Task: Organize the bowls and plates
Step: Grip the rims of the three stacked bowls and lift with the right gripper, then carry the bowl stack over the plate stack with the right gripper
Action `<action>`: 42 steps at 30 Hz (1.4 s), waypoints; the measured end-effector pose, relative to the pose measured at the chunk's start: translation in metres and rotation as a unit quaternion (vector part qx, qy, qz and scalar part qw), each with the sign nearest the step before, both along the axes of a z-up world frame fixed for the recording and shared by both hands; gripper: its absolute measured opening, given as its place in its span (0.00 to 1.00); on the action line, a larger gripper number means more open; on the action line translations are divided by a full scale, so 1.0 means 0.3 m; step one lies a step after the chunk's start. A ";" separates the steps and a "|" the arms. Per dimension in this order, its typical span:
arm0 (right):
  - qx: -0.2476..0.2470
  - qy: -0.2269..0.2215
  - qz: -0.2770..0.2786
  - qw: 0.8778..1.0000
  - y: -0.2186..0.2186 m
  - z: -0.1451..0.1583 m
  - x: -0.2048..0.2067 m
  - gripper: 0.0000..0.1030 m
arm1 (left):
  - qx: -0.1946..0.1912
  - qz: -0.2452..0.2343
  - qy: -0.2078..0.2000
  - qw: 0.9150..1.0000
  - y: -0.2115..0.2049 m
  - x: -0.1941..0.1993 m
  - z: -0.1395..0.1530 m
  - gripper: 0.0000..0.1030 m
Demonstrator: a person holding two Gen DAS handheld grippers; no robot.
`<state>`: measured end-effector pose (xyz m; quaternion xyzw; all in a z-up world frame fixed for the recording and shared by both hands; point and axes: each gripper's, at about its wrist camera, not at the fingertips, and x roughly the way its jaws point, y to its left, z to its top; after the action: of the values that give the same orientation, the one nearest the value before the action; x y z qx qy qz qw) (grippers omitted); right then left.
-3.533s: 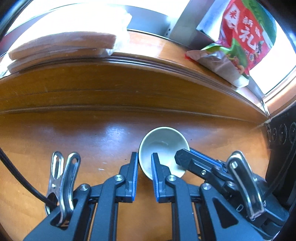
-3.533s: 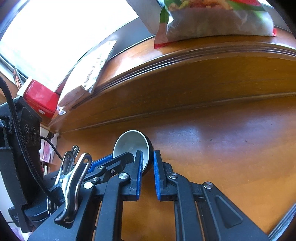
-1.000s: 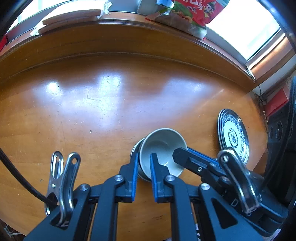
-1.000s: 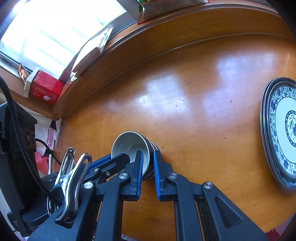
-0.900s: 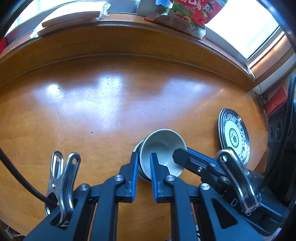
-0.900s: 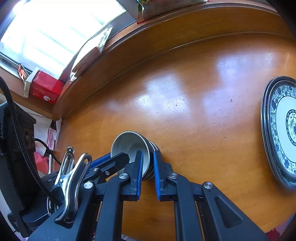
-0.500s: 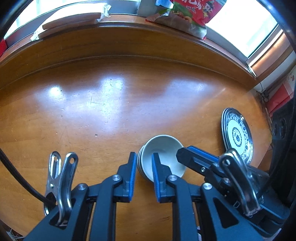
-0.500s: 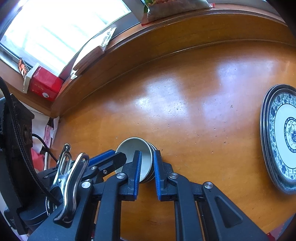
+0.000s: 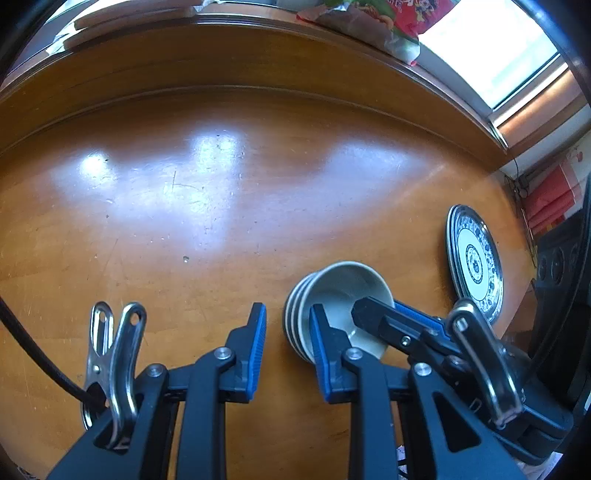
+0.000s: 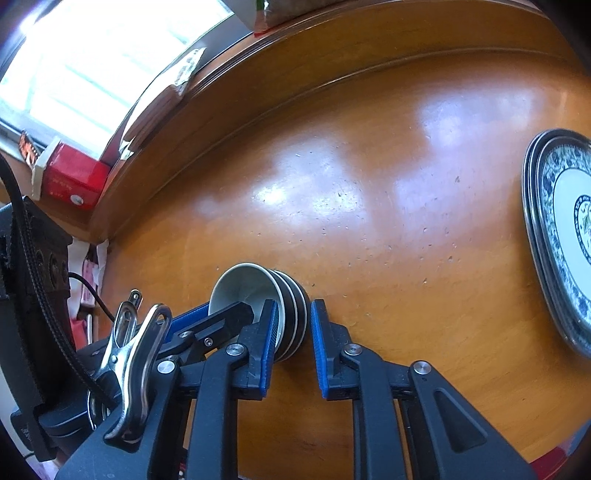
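Since a second ago your two grippers have let go of the top bowl; it now sits nested in the stack of bowls (image 9: pixel 334 295) instead of hanging tilted above it, and both pairs of jaws stand wider than before.

Left gripper (image 9: pixel 286 325): jaws opening; the right finger lies in front of the stack's near rim and the left finger stands clear over bare wood; whether the right pad touches the rim you cannot tell from this view; nothing is clamped.

Right gripper (image 10: pixel 291 319): jaws opening; the stack's right-hand rim lies between the fingers; the left pad sits at or just against the bowl wall, the right pad apart from it; no grip.

Stack of bowls: several, pale inside and dark outside; resting on the wooden table (image 9: pixel 221 206), near its front edge, between your two grippers.

Stack of plates (image 10: pixel 561 229): blue-and-white patterned; lying flat on the table, well apart to the right of the bowls.

Red box (image 10: pixel 72 181): on the ledge beyond the table's raised rim, left in the right wrist view.

Snack bag (image 9: pixel 373 22): red and green, on the ledge at the far side.
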<state>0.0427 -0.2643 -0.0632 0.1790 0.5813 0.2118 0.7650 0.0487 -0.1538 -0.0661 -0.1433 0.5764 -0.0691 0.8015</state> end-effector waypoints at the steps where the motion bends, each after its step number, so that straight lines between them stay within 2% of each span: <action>1: 0.002 0.002 -0.006 1.000 0.001 -0.005 -0.002 0.19 | -0.001 -0.004 0.001 1.000 0.006 0.000 -0.003 0.23; 9: 0.038 0.020 -0.054 0.998 -0.015 -0.041 -0.013 0.22 | -0.001 -0.042 -0.008 0.999 0.009 0.021 -0.007 0.23; 15: 0.073 0.034 -0.084 0.993 -0.031 -0.061 -0.026 0.22 | -0.004 -0.063 -0.009 0.998 -0.004 0.028 -0.002 0.16; 23: 0.085 0.048 -0.085 0.992 -0.026 -0.061 -0.027 0.22 | 0.006 -0.061 -0.007 0.998 -0.013 0.028 0.004 0.16; 33: 0.082 0.035 -0.073 0.993 -0.070 -0.009 -0.024 0.22 | 0.008 -0.054 -0.019 0.998 -0.061 0.024 0.050 0.16; 42: 0.081 0.026 -0.084 0.993 -0.161 0.035 -0.028 0.22 | 0.007 -0.069 -0.027 0.997 -0.153 0.035 0.099 0.16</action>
<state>0.0342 -0.3127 -0.0527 0.2936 0.5647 0.1887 0.7479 0.0592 -0.1997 -0.0364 -0.0958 0.5633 -0.1239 0.8113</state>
